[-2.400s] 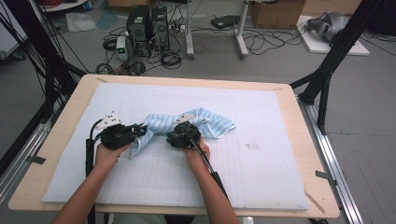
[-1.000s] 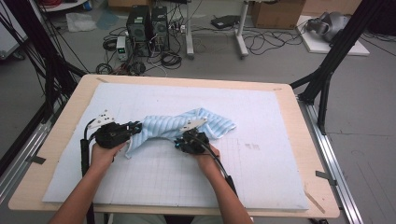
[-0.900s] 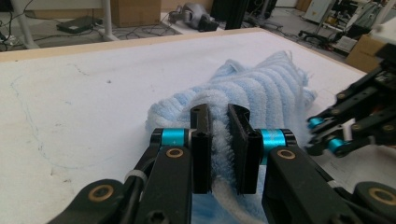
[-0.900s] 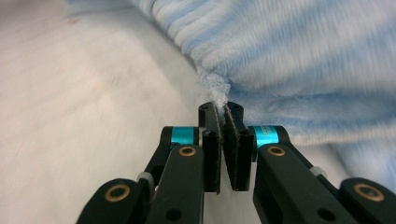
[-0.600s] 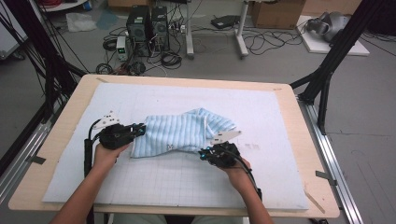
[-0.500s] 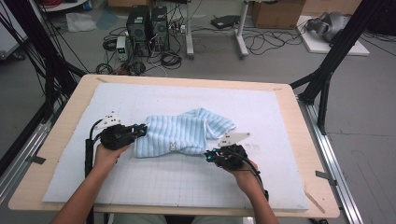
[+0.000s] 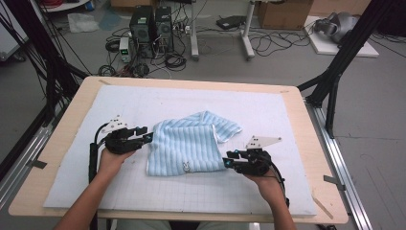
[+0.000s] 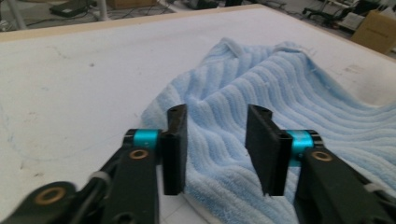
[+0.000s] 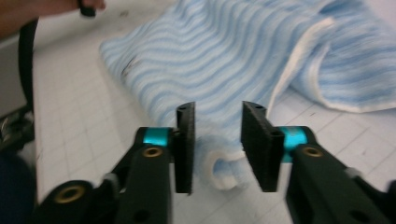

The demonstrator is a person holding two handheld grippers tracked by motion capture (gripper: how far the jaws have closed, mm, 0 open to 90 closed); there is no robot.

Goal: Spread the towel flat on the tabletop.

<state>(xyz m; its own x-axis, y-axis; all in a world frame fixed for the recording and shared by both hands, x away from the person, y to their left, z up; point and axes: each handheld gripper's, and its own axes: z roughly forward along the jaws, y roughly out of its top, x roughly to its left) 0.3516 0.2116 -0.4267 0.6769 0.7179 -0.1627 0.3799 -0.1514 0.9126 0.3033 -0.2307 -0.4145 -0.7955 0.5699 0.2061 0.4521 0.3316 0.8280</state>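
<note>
Left gripper (image 7: pixel 149 136) sits at the left edge of the blue striped towel (image 7: pixel 189 143). Its jaws have just been opening, and the towel lies between them, let go. That towel lies folded in the middle of the white mat (image 7: pixel 268 110). Right gripper (image 7: pixel 227 163) sits at the towel's bottom right corner; its jaws have just been opening too, with the rolled corner loose between them.

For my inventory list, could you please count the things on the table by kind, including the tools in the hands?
Blue striped towel: 1
White mat: 1
Hand-held grippers: 2, the left gripper and the right gripper
Total: 4
</note>
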